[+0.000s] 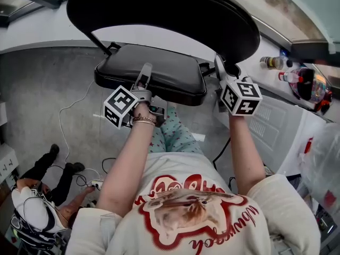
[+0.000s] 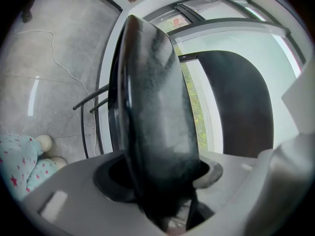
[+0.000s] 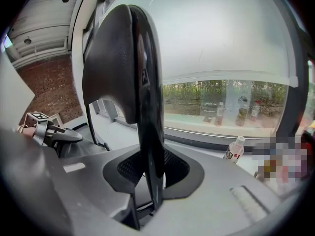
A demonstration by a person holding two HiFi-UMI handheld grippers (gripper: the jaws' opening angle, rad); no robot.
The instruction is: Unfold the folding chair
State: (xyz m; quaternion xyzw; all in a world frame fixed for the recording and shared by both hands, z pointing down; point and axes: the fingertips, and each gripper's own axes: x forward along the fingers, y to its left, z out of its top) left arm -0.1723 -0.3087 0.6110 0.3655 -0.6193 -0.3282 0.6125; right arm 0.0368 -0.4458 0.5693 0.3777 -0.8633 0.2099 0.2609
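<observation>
The black folding chair hangs in front of me, held off the floor. Its padded seat (image 1: 151, 70) lies nearly flat below the curved backrest (image 1: 159, 9). My left gripper (image 1: 144, 77) is shut on the seat's near edge; in the left gripper view the seat cushion (image 2: 155, 112) stands edge-on between the jaws of that gripper (image 2: 162, 183), with the backrest (image 2: 241, 102) beyond it. My right gripper (image 1: 220, 69) is shut on the backrest's lower right edge; in the right gripper view the thin backrest (image 3: 140, 77) runs up out of the gripper (image 3: 150, 173).
A thin cable (image 1: 69, 110) trails over the grey floor. A person sits low at the left (image 1: 37, 206). Bottles (image 1: 273, 62) stand on the window sill, one also in the right gripper view (image 3: 235, 149). A white cabinet (image 1: 276, 126) stands at the right.
</observation>
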